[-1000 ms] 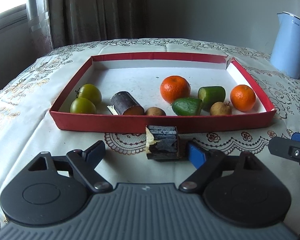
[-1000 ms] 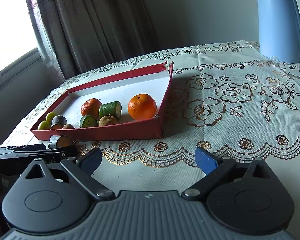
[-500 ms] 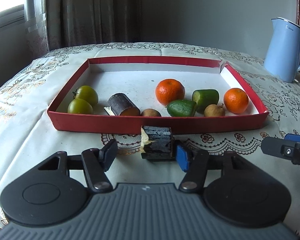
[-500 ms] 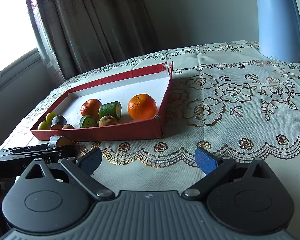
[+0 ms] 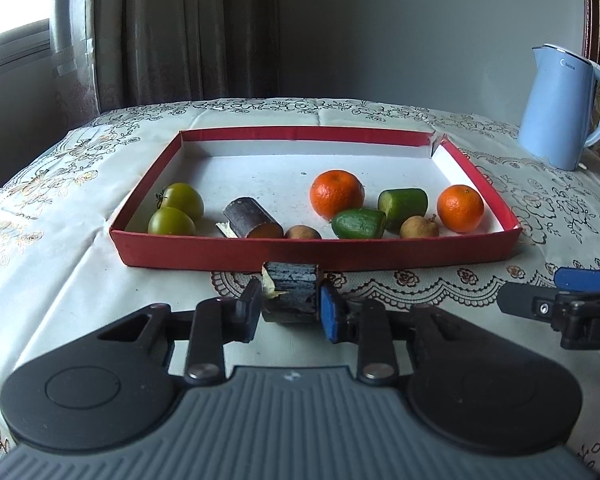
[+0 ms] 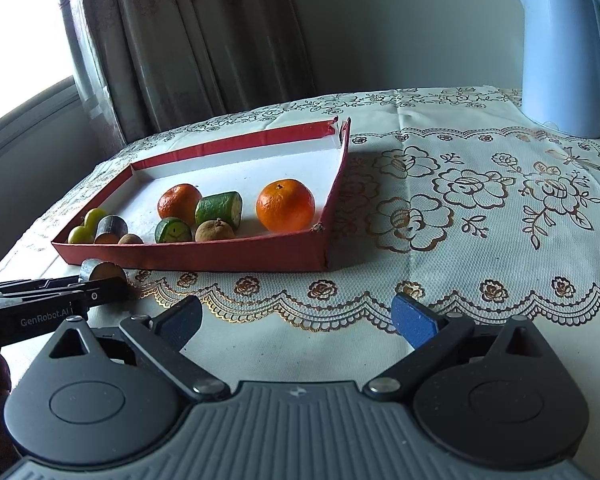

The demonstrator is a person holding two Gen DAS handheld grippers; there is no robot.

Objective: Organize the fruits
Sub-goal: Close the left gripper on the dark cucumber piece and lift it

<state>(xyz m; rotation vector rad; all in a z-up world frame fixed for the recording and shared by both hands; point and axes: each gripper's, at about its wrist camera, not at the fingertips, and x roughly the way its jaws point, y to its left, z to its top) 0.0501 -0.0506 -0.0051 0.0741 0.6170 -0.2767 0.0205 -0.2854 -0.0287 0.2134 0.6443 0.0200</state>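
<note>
In the left wrist view, your left tool point(image 5: 290, 308) has just clenched on the dark cane piece point(image 5: 291, 294): a second ago its jaws stood wide with the piece loose between them, half a second ago they were halfway in, and now both pads press its ends. The piece sits on the cloth-covered counter point(image 5: 60, 248), just in front of the red tray point(image 5: 320, 254), not yet lifted. That means the pick is made and, as I read it, the next job is to carry it over the tray's near wall to join the other cane piece point(image 5: 252, 218) inside, beside the green fruits point(image 5: 172, 222). The oranges point(image 5: 337, 194), cucumber chunks point(image 5: 403, 204) and small brown fruits point(image 5: 419, 227) lie as they did before. The view also frames the tray from a little farther back than earlier. In the right wrist view, your right tool point(image 6: 298, 320) hangs released over bare cloth, its jaws wide with nothing between them, just as it was a second ago. At the left edge you can see the left tool's fingers point(image 6: 100, 294) closed at the cane piece in front of the tray. The kettle point(image 6: 564, 52) stands well apart at the back.
</note>
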